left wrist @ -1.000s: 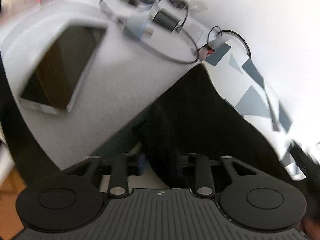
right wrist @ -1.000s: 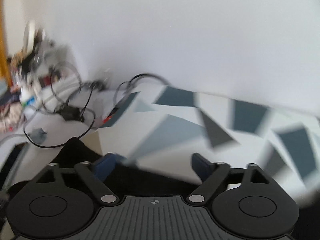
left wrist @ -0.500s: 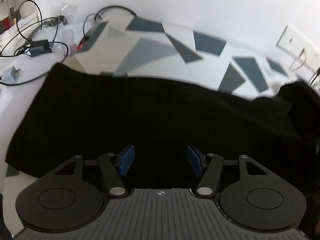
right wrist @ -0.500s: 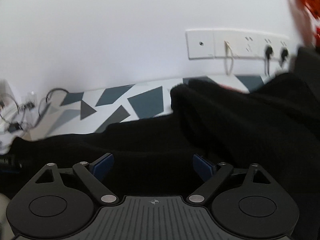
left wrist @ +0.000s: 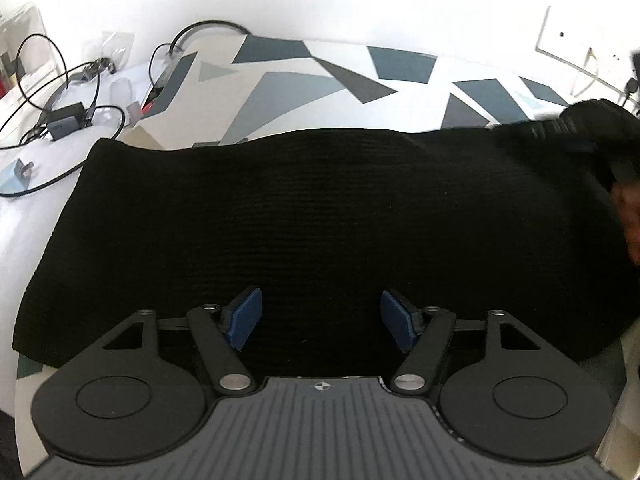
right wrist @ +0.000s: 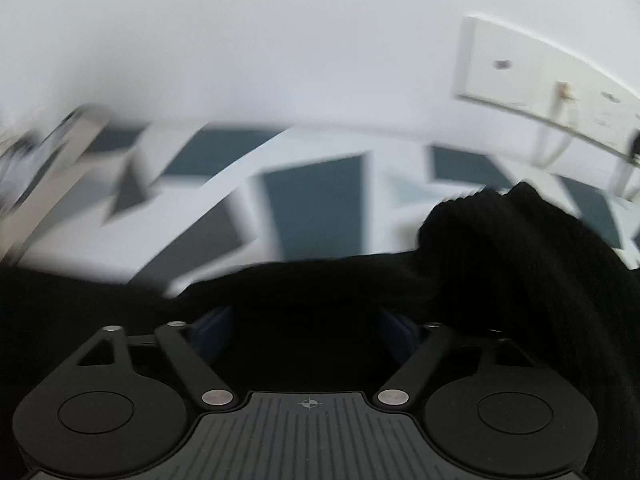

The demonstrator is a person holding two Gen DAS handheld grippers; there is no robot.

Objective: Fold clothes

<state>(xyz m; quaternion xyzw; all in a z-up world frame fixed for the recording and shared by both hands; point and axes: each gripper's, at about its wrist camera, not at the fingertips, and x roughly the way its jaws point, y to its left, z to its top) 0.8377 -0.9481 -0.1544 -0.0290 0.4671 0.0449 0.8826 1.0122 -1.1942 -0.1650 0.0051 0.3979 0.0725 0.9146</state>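
From the left wrist, we see the left gripper (left wrist: 321,320) poised over the black knitted garment (left wrist: 320,208), its blue pads (left wrist: 244,316) spread well apart; the jaws have just been opening and nothing is pinched between them. The garment lies flat as a broad band across the white cloth with grey and blue triangles (left wrist: 288,84), running left to right, with a bunched lump at its far right end. To the far left we spot looping black cables (left wrist: 60,76) and a small dark power adapter (left wrist: 66,120).

From the right wrist, the picture is smeared. The right gripper (right wrist: 306,328) has just been closing its jaws; with dark fabric around them, we cannot tell whether they grip anything. The bunched part of the garment rises just right of them, and a white wall socket panel (right wrist: 520,72) sits far right.
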